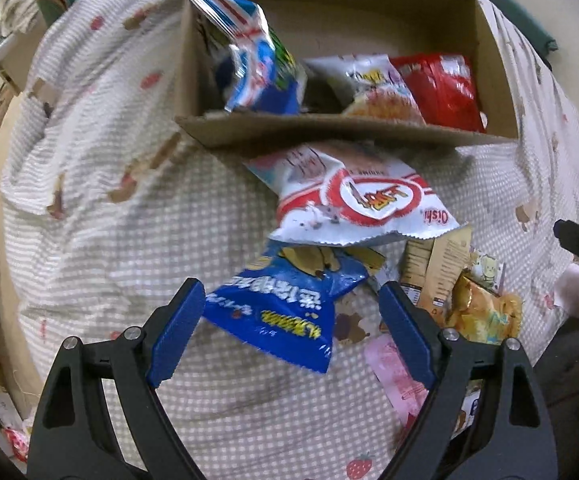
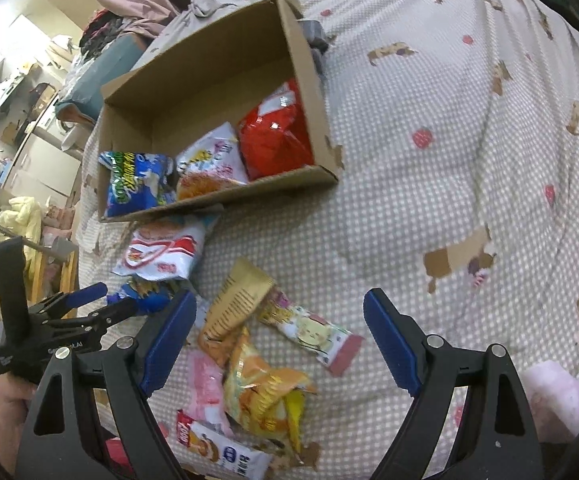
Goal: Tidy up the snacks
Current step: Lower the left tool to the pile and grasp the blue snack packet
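**Three bags boxed, a heap still on the bed**

We count three snack bags already in the cardboard box: a blue one, a white one and a red one. Left on the bed are a white-and-red bag, a blue bag and a loose pile nearer us. Our left gripper hangs over the blue bag, jaws apart; our right gripper hovers above the pile, jaws apart and empty. Packets at the lower edge are cut off, labels mostly blurred.
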`<control>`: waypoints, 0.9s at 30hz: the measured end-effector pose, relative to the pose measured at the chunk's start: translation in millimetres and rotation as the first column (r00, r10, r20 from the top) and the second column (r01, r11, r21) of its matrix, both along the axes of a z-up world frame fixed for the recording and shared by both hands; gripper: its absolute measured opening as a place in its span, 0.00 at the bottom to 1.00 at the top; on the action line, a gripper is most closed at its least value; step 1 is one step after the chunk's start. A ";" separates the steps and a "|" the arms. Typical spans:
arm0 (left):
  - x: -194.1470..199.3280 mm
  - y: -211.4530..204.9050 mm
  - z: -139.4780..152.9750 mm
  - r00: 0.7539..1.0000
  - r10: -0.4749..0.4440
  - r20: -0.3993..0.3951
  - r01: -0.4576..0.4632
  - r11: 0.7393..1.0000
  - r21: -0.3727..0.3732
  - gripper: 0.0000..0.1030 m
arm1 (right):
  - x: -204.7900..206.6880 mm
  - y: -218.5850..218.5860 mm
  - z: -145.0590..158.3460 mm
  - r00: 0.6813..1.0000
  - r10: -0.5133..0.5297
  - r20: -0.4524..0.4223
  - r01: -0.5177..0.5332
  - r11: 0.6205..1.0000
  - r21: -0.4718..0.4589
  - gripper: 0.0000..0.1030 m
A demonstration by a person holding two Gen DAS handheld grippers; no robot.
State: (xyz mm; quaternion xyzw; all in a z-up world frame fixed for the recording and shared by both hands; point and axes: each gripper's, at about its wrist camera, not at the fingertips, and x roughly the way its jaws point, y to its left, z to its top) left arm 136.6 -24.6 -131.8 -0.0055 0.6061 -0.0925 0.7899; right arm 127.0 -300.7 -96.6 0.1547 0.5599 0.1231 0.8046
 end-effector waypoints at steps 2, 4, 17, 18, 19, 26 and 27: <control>2.1 -6.1 -6.8 1.000 -0.031 0.003 0.031 0.999 0.014 0.84 | -2.3 -5.4 -3.4 1.000 -0.009 -0.009 0.009 1.000 -0.008 0.86; 4.6 -9.7 -13.8 0.998 -0.055 0.007 0.055 0.998 0.027 0.84 | -4.0 -8.3 -7.1 1.000 -0.014 -0.023 0.013 1.000 -0.007 0.86; 8.3 -15.9 -25.4 0.996 -0.083 0.014 0.083 0.996 0.033 0.31 | 0.9 3.9 -9.3 1.000 0.016 -0.017 -0.016 0.999 -0.032 0.86; 8.1 -14.9 -24.3 0.996 -0.084 0.009 0.084 0.996 0.029 0.27 | 1.6 5.0 -9.7 1.000 0.017 -0.018 -0.018 0.999 -0.034 0.86; 6.8 -14.6 -22.7 0.996 -0.088 0.000 0.088 0.996 0.022 0.26 | 1.4 5.9 -9.7 1.000 0.017 -0.017 -0.017 0.999 -0.031 0.86; -15.2 7.4 3.5 0.998 -0.046 -0.035 0.046 0.999 -0.024 0.19 | 1.8 6.2 -10.0 1.000 0.016 -0.020 -0.016 1.000 -0.015 0.86; -18.6 10.0 8.3 0.999 -0.038 -0.033 0.037 0.999 -0.029 0.18 | 1.8 6.4 -10.2 1.000 0.017 -0.023 -0.017 1.000 -0.009 0.86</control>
